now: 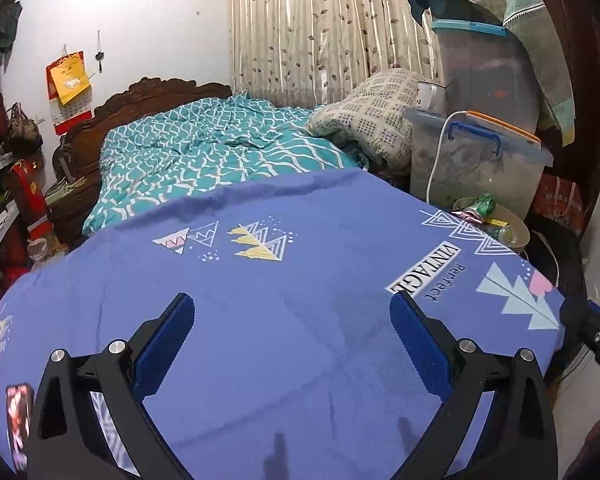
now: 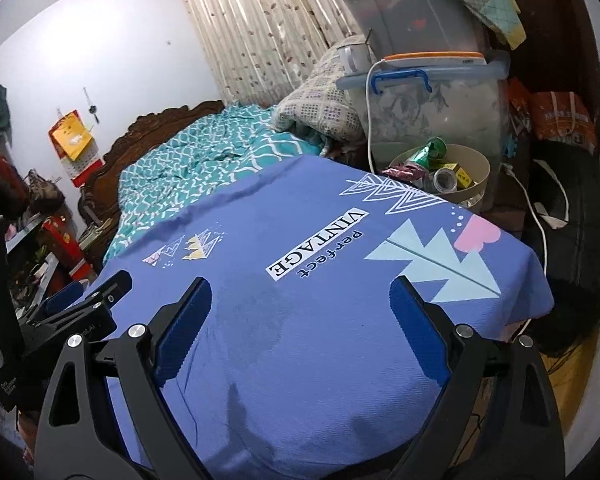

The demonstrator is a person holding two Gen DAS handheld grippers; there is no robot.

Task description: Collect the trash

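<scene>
Beige bin beside clear storage box, purple cloth before it

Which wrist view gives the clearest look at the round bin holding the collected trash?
The right wrist view: the bin shows its open mouth with the green can and wrappers inside, beyond the blue sheet. The left wrist view catches it smaller, near the frame's right edge, partly hidden by the sheet.

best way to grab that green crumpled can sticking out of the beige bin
Grip the green can across its exposed upper body, coming from above with the right gripper. It leans out above the bin rim, while its lower end sits buried among other trash.
</scene>
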